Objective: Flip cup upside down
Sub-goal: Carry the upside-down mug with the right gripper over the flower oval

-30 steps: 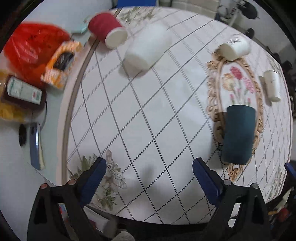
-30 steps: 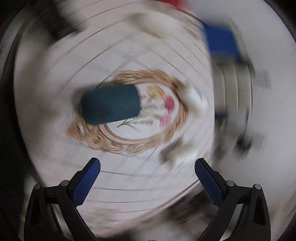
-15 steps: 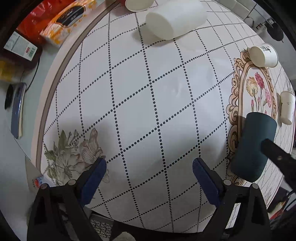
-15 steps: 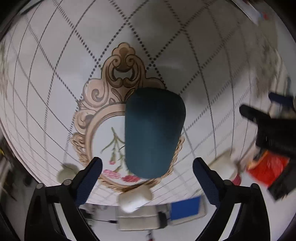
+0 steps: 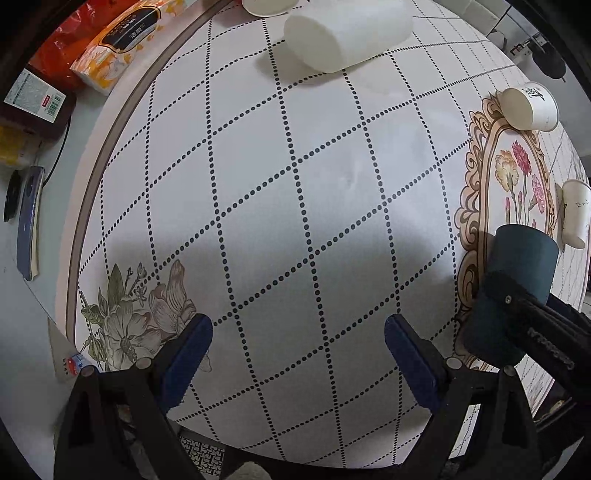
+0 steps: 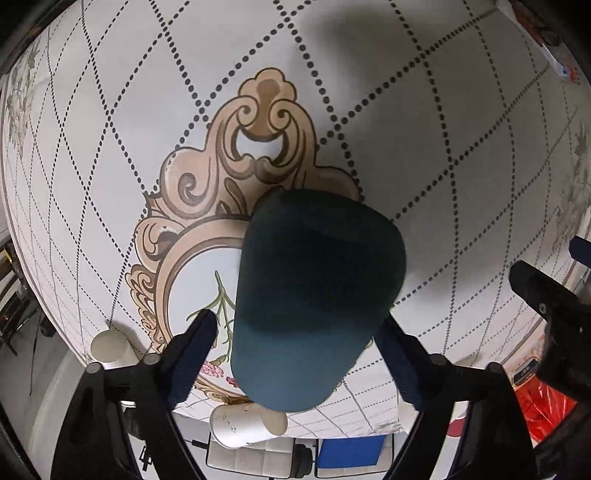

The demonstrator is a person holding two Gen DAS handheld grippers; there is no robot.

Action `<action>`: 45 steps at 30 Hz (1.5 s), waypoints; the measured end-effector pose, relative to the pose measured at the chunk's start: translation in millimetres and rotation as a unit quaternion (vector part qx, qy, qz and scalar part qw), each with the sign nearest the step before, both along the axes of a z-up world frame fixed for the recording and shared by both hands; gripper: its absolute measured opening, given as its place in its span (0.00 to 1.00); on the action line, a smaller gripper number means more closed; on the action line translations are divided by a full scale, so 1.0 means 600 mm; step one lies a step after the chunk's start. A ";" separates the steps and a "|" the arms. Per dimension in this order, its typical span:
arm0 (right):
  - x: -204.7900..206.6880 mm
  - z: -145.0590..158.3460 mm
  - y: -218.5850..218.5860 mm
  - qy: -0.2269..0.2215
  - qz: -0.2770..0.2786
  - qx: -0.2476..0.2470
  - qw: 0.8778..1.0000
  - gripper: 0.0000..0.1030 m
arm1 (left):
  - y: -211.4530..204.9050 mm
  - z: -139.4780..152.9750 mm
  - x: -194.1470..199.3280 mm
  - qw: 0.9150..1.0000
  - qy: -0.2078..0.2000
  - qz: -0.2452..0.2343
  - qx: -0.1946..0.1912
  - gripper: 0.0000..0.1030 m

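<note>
A dark teal cup lies on its side on the patterned tablecloth, over the ornate flower frame. My right gripper is open, with its blue fingers on either side of the cup; I cannot tell whether they touch it. In the left wrist view the same cup lies at the right, with the right gripper's black finger over it. My left gripper is open and empty above bare tablecloth.
A large white cup lies on its side at the far edge. Two white paper cups lie near the flower frame. A tissue pack, a red bag and a phone sit left of the cloth.
My right gripper has come down closer, so the teal cup now sits between its fingers. My left gripper has moved slightly closer to the tablecloth.
</note>
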State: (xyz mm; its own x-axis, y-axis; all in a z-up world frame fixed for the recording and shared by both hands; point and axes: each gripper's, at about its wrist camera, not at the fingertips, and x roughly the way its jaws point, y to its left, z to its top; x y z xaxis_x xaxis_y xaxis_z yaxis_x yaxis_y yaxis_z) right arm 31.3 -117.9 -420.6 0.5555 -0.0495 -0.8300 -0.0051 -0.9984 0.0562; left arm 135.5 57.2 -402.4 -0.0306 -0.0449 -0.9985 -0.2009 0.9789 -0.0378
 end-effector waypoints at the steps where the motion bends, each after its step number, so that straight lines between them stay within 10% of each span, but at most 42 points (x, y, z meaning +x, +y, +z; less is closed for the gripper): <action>1: 0.001 -0.003 -0.001 0.000 -0.002 0.000 1.000 0.82 | 0.003 -0.003 0.007 1.000 0.000 -0.001 0.000 0.93; 30: 0.001 0.005 0.077 -0.004 -0.149 0.065 0.987 0.71 | 0.039 0.000 0.008 1.000 -0.014 -0.008 0.012 0.93; 36: 0.024 0.019 0.111 0.002 -0.301 0.078 0.950 0.70 | 0.031 0.017 0.021 1.000 -0.019 -0.014 0.017 0.93; 45: 0.081 0.042 0.136 0.025 -0.517 0.116 0.848 0.70 | -0.005 0.035 0.029 0.999 -0.028 -0.035 0.024 0.93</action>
